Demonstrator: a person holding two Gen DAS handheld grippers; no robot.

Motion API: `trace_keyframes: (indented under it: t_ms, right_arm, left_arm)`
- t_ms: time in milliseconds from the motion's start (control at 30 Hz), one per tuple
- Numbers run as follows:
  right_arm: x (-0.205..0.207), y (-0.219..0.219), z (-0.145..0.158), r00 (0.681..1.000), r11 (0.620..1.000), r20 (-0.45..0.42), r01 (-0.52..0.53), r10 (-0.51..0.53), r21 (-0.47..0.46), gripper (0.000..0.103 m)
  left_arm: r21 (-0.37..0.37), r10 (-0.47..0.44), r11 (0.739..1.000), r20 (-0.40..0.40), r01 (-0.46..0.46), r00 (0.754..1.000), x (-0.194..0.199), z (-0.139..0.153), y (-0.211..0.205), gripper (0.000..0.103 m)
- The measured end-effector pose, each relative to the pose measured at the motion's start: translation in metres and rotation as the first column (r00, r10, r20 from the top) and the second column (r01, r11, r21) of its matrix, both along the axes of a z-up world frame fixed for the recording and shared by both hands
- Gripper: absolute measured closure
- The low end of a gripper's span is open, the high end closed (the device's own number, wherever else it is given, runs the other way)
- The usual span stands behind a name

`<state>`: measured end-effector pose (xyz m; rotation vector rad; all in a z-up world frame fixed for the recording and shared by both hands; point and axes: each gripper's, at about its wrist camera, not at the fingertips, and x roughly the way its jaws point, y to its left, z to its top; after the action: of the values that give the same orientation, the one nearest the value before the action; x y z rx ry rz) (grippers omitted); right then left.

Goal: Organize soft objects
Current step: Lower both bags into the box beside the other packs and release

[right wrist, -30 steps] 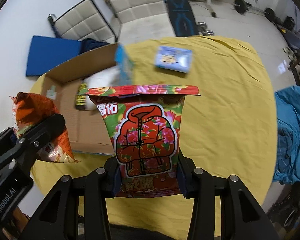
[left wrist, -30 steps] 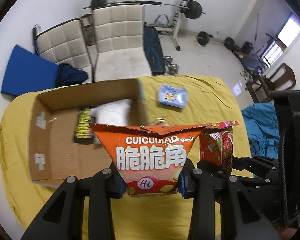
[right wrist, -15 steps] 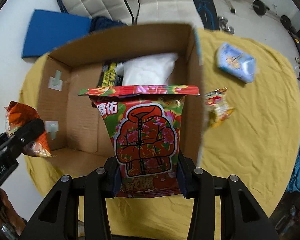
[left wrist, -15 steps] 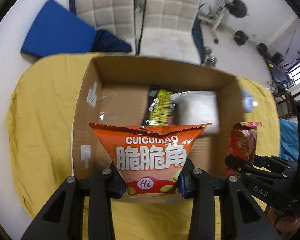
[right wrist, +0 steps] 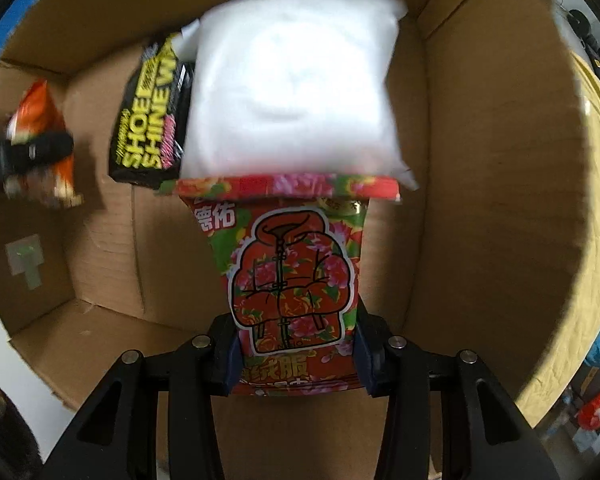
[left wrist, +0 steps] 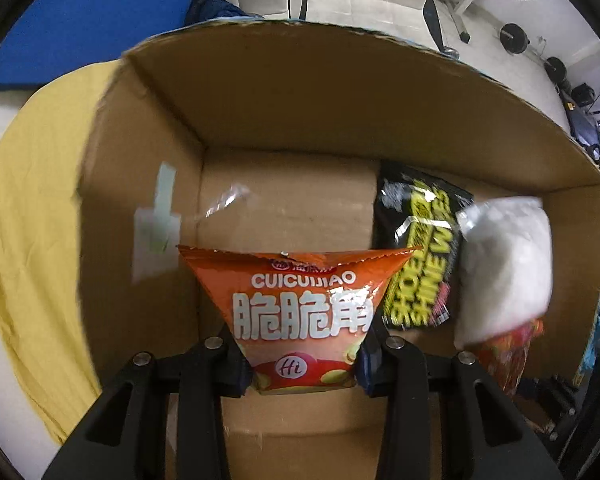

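Yellow cloth covers the table [left wrist: 32, 216] under an open cardboard box [left wrist: 340, 92] where both grippers hover — left gripper [left wrist: 300, 364] clamping an orange snack bag [left wrist: 300, 304], right gripper [right wrist: 296, 360] a flowered packet [right wrist: 292, 280] — likely placing next, calling for release beside the white pouch [right wrist: 292, 84].

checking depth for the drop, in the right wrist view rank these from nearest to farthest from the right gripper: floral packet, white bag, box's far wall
1. floral packet: held in the right gripper, centre.
2. white bag: just beyond the packet's top edge, on the box floor.
3. box's far wall: behind the white bag, at the top.
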<state>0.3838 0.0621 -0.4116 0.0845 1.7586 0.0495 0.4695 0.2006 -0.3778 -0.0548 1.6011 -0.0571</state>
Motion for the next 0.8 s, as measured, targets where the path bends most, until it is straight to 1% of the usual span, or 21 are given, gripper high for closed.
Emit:
trace_keyframes:
  t_ms: [167,300,333,367,400,433,467,533,600,633,667,700,767,800]
  right_arm:
    - [0.006,0.006,-0.013,1.0,1.0,-0.017,0.0,-0.001,-0.016,0.055]
    - [0.007,0.009,-0.016,1.0,1.0,-0.03,0.001,-0.002,-0.029,0.055]
    - [0.008,0.009,-0.015,1.0,0.999,-0.026,0.003,-0.003,-0.033,0.052]
    - [0.009,0.008,-0.015,1.0,0.999,-0.022,0.004,-0.004,-0.031,0.044]
    - [0.01,0.008,-0.014,1.0,0.999,-0.015,0.006,-0.006,-0.032,0.041]
    - [0.011,0.007,-0.011,1.0,0.999,-0.006,0.013,-0.013,-0.033,0.035]
    - [0.012,0.008,-0.007,1.0,0.999,-0.001,0.02,-0.02,-0.03,0.032]
    - [0.013,0.006,-0.001,0.999,0.999,0.007,0.034,-0.034,-0.018,0.031]
    - [0.013,0.004,0.006,0.999,0.999,0.022,0.039,-0.038,-0.014,0.028]
    - [0.012,0.002,0.012,0.999,0.999,0.031,0.038,-0.037,-0.012,0.026]
    - [0.012,0.003,0.015,0.999,0.999,0.037,0.04,-0.04,-0.01,0.02]
    - [0.012,0.003,0.02,0.998,0.999,0.045,0.039,-0.039,-0.007,0.018]
    - [0.009,0.008,0.029,0.998,0.999,0.059,0.037,-0.037,-0.007,0.016]
    - [0.007,0.006,0.033,0.997,0.999,0.064,0.036,-0.036,-0.005,0.016]
  left_arm:
    - [-0.003,-0.025,1.0,-0.029,0.025,0.999,0.019,-0.019,-0.005,0.066]
    - [0.001,-0.049,0.999,-0.037,0.049,0.998,0.027,-0.021,-0.01,0.064]
    - [0.001,-0.048,0.999,-0.038,0.048,0.998,0.031,-0.02,-0.01,0.061]
    - [-0.002,-0.041,0.999,-0.039,0.041,0.998,0.032,-0.019,-0.01,0.057]
    - [-0.011,-0.03,0.999,-0.041,0.03,0.999,0.032,-0.018,-0.009,0.055]
    - [-0.021,-0.021,1.0,-0.04,0.02,0.999,0.033,-0.016,-0.008,0.051]
    - [-0.027,-0.014,1.0,-0.037,0.013,0.999,0.032,-0.014,-0.007,0.048]
    - [-0.025,-0.002,1.0,-0.029,0.002,1.0,0.031,-0.009,-0.009,0.043]
    - [-0.036,0.006,0.999,-0.013,-0.007,1.0,0.029,-0.002,-0.009,0.041]
    - [-0.041,0.008,0.999,-0.009,-0.008,1.0,0.027,0.001,-0.009,0.039]
    - [-0.042,0.009,0.999,-0.002,-0.009,1.0,0.025,0.003,-0.009,0.035]
    - [-0.042,0.009,0.999,0.006,-0.008,1.0,0.024,0.007,-0.008,0.031]
    - [-0.045,0.005,0.999,0.02,-0.004,1.0,0.021,0.015,-0.011,0.004]
    - [-0.039,0.001,0.999,0.03,0.001,1.0,0.019,0.018,-0.01,0.002]
